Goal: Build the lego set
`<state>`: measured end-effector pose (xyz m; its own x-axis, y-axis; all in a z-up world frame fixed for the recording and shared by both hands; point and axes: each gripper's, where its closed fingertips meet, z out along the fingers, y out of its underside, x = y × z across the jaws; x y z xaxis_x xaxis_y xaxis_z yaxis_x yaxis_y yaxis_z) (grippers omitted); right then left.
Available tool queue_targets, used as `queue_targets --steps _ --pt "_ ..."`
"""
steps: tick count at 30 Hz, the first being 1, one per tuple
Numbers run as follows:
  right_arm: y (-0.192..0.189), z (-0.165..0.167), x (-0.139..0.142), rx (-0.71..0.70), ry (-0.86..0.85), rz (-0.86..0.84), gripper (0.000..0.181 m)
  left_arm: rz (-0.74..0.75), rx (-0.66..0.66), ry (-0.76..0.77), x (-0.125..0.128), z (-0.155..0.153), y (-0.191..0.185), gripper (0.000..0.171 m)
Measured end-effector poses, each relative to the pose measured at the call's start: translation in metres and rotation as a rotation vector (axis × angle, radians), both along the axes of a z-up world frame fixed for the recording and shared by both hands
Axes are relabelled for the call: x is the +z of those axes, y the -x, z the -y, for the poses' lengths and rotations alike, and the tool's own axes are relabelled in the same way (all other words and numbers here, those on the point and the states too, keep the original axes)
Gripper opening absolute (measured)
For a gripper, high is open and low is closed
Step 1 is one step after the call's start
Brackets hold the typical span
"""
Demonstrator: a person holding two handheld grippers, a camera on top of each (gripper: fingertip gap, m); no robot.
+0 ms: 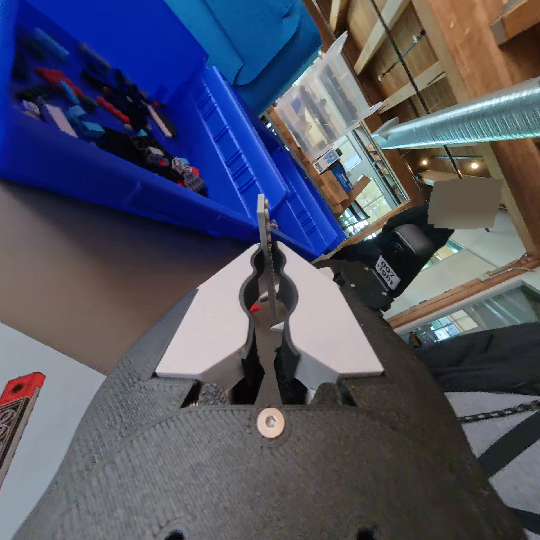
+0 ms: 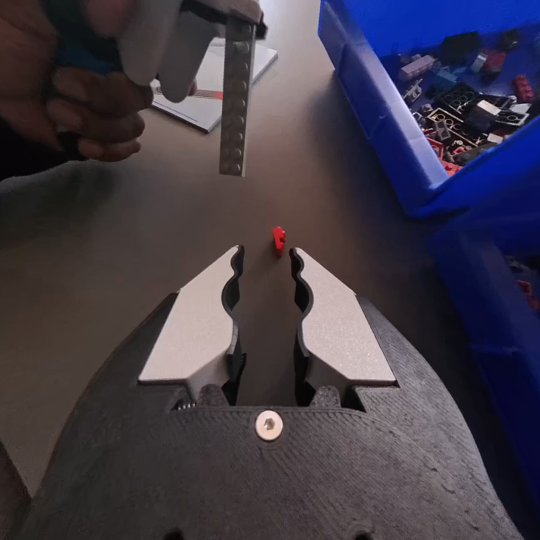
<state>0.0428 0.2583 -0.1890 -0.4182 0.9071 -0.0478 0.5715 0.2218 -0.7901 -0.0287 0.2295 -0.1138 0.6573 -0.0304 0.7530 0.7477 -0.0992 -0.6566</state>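
While the left gripper (image 1: pixel 268 248) pinches a long grey studded plate (image 1: pixel 264 222) edge-on between its closed fingers, the plate juts out past the fingertips toward 12 o'clock in the left wrist view. Behind it, from 9 to 1 o'clock, lies a blue bin (image 1: pixel 242 163) with loose bricks (image 1: pixel 117 117) in black, red, light blue and white heaped on its floor. At 3 o'clock in that view the right gripper (image 1: pixel 377 280) shows as a black body with a white sticker.

Seen from the right wrist view, the right gripper (image 2: pixel 266 251) holds nothing, its fingers moderately apart above the dark table (image 2: pixel 175 233). A small red piece (image 2: pixel 278 241) lies on the table just beyond the fingertips, slightly toward 1 o'clock. At 11 o'clock, the left gripper (image 2: pixel 242 20) grips the grey plate (image 2: pixel 235 102) by its far end, so that the plate hangs studs-forward above the table, well apart from the red piece. A hand (image 2: pixel 73 96) wraps the left gripper's handle at 10 o'clock. A white booklet (image 2: pixel 233 76) lies flat behind the plate. The bin (image 2: pixel 394 117) fills 1 to 3 o'clock, its bricks (image 2: pixel 467 102) in a jumble.
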Motion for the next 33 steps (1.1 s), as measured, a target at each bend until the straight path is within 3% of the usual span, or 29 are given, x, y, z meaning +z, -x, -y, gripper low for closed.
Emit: queue_targets --steps 9,13,21,26,33 --pt "0.006 0.021 -0.001 0.063 -0.009 0.008 0.034 0.017 0.055 -0.051 0.003 0.025 0.01 0.004" --pt "0.005 0.033 -0.001 0.12 -0.025 -0.002 0.034 -0.005 0.008 -0.033 0.005 0.031 -0.004 0.004" --pt "0.001 0.06 0.0 0.244 -0.053 -0.008 0.034 -0.01 0.01 0.155 -0.03 0.08 -0.04 0.004" --pt "0.003 0.07 -0.001 0.296 -0.028 0.014 0.034 0.029 0.042 0.16 -0.034 0.109 -0.052 0.004" --pt "0.011 0.043 0.011 0.248 -0.046 -0.041 0.034 0.039 0.033 0.103 -0.028 0.115 -0.056 0.004"
